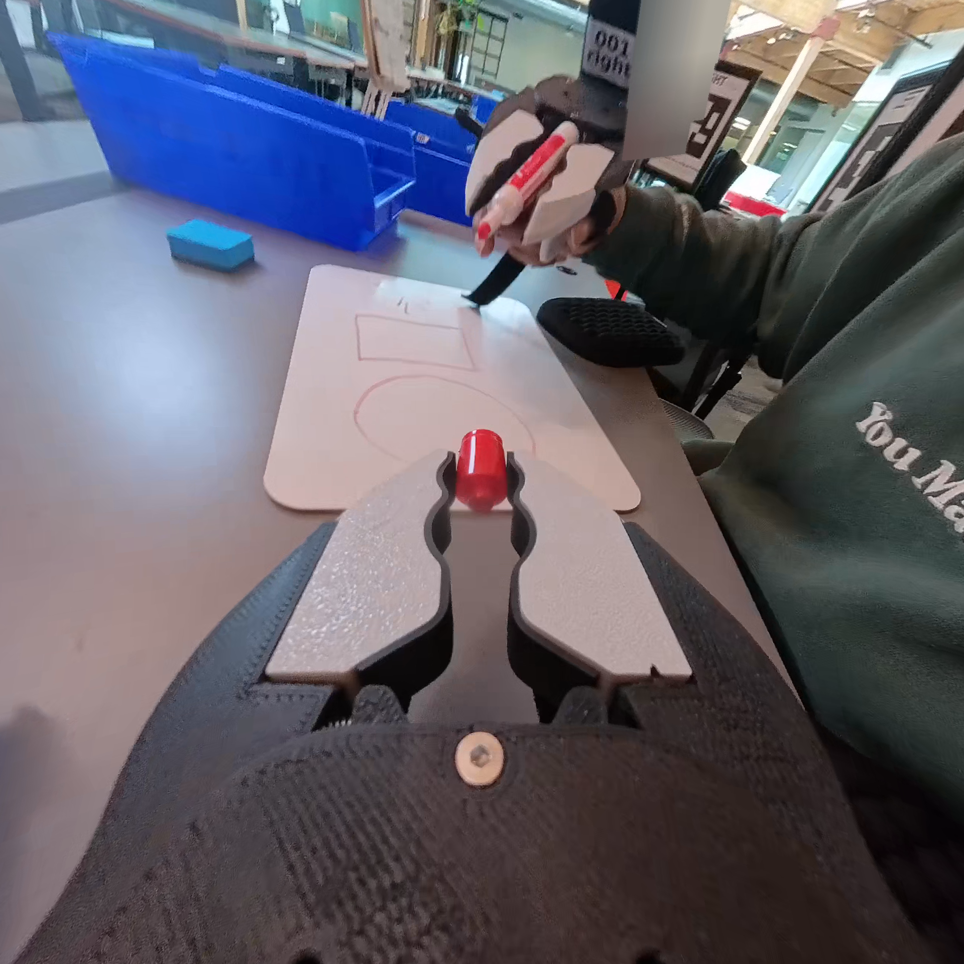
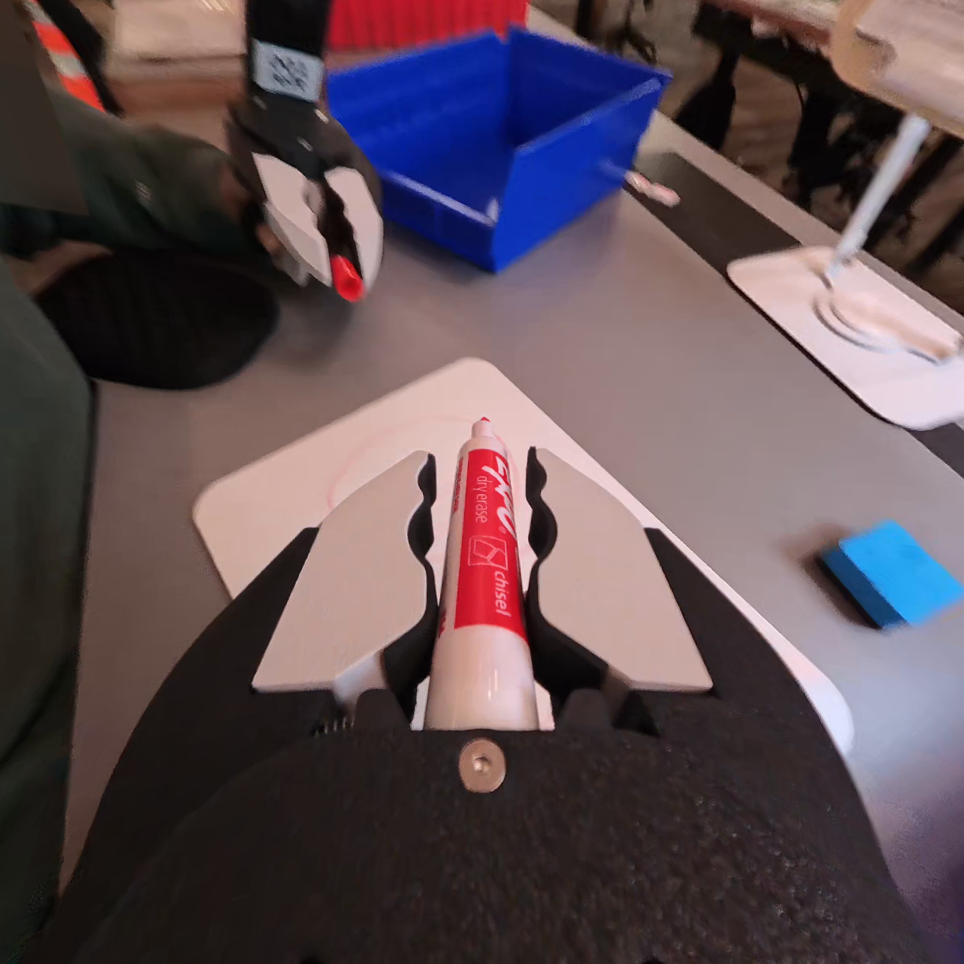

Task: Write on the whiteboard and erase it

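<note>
Above the whiteboard (image 1: 448, 396), the right gripper (image 1: 514, 208) is held raised and tilted, its fingers pinching the marker (image 1: 527, 177) along its barrel, with the red tip pointing down toward the board's far end without touching it. From the right wrist view the same marker (image 2: 482, 563) runs straight out between the fingers, its tip hanging over a corner of the board (image 2: 271, 501).

At the whiteboard's near edge, the left gripper (image 1: 480, 474) lies low and level, pointing along the board's length, its fingertips clamped narrowly on the red cap (image 1: 480, 467). In the right wrist view this gripper (image 2: 339, 271) appears blurred off the board's far corner, the cap (image 2: 345, 279) poking out from its fingers.

Counted: one whiteboard, one marker, one cap, one blue eraser (image 1: 211, 244), two grippers. On the board there are a drawn square (image 1: 414, 344), a drawn oval (image 1: 443, 417) nearer the left gripper, and a small scribble beyond the square.

Relative to the whiteboard, the eraser lies on the grey table (image 1: 130, 417) off its far left corner, well apart from both grippers; a blue bin (image 1: 250, 151) stands beyond it. A second white board with a stand (image 2: 855, 334) sits across the table in the right wrist view.
</note>
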